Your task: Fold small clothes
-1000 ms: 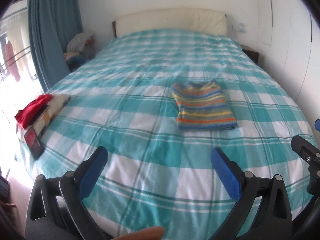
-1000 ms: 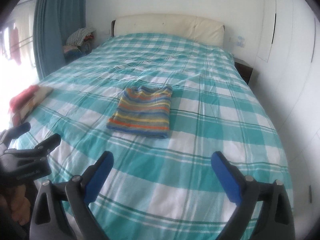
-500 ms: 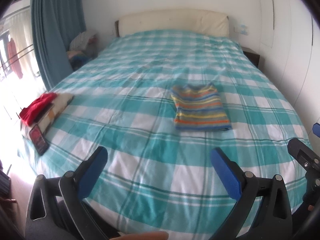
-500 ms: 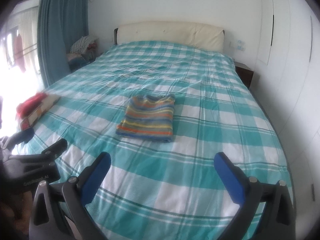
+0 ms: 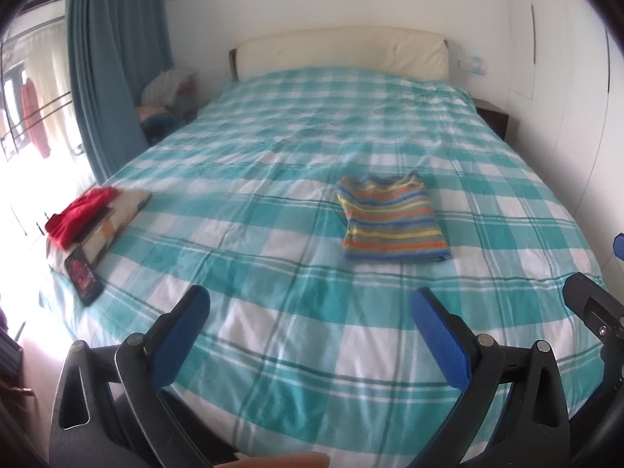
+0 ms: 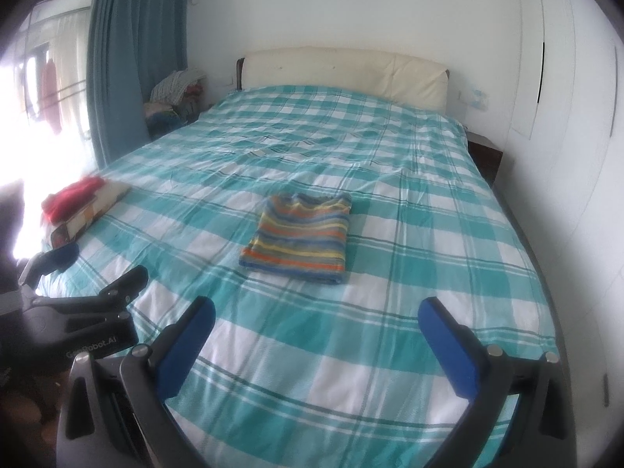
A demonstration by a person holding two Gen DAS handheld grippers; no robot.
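Lying flat on the checked bed (image 5: 273, 351), the striped garment (image 5: 392, 222) already forms a tidy folded rectangle, well ahead of both sets of jaws. The left gripper (image 5: 308, 335) and right gripper (image 6: 316, 341) hold their jaws wide apart, gripping nothing. This piece looks finished; any further clothes are not clearly identifiable.

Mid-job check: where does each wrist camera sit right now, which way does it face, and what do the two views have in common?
Left wrist: sits behind the left tool, near the foot of the bed, facing the headboard; own open blue fingers, a fingertip at bottom, right tool's edge at right.
Right wrist: behind the right tool, same heading; own open fingers, left tool at lower left.
Shared: folded striped shirt, red cloth, curtain.
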